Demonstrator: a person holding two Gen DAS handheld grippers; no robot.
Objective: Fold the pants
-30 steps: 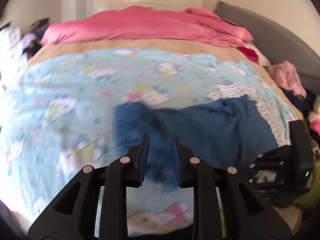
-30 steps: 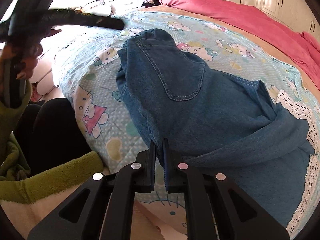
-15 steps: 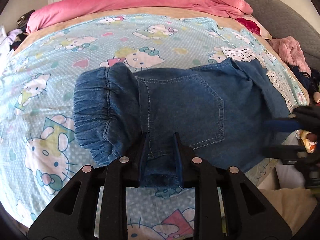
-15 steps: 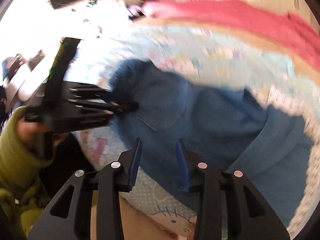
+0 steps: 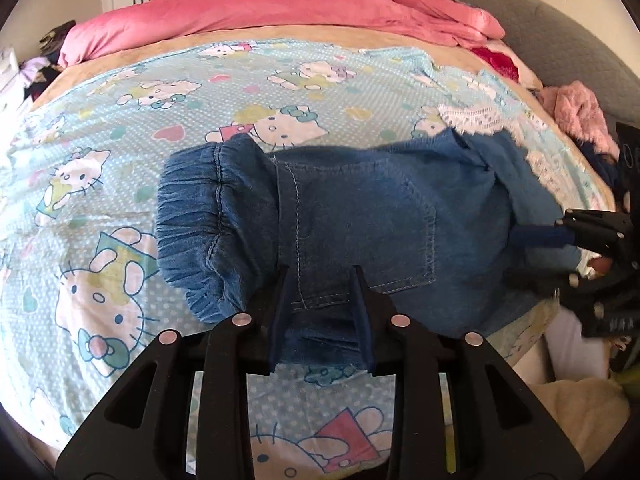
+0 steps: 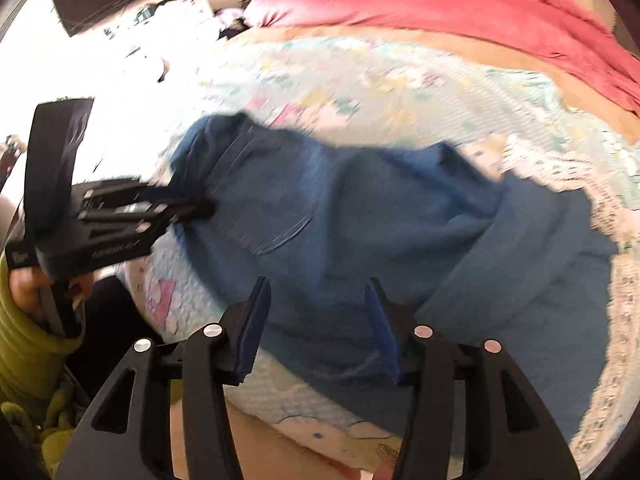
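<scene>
Blue denim pants (image 5: 360, 216) lie on the Hello Kitty bedspread (image 5: 120, 128), elastic waistband to the left, back pocket up, legs folded to the right. My left gripper (image 5: 320, 292) is open, its jaws straddling the near edge of the pants by the waistband. My right gripper (image 6: 316, 308) is open and empty above the pants' near edge (image 6: 340, 240). The right gripper shows at the right edge of the left wrist view (image 5: 560, 232). The left gripper shows in the right wrist view (image 6: 196, 208) at the waistband.
A pink blanket (image 5: 260, 4) lies across the far side of the bed. A grey headboard (image 5: 560, 32) and a pink fluffy garment (image 5: 580, 116) are at the right. A white lace trim (image 6: 560, 168) edges the bedspread. Cluttered furniture stands at the left (image 6: 168, 12).
My right gripper has opened and let go of the pants, and pulled back slightly. My left gripper lowered the waistband end onto the bed and opened wider.
</scene>
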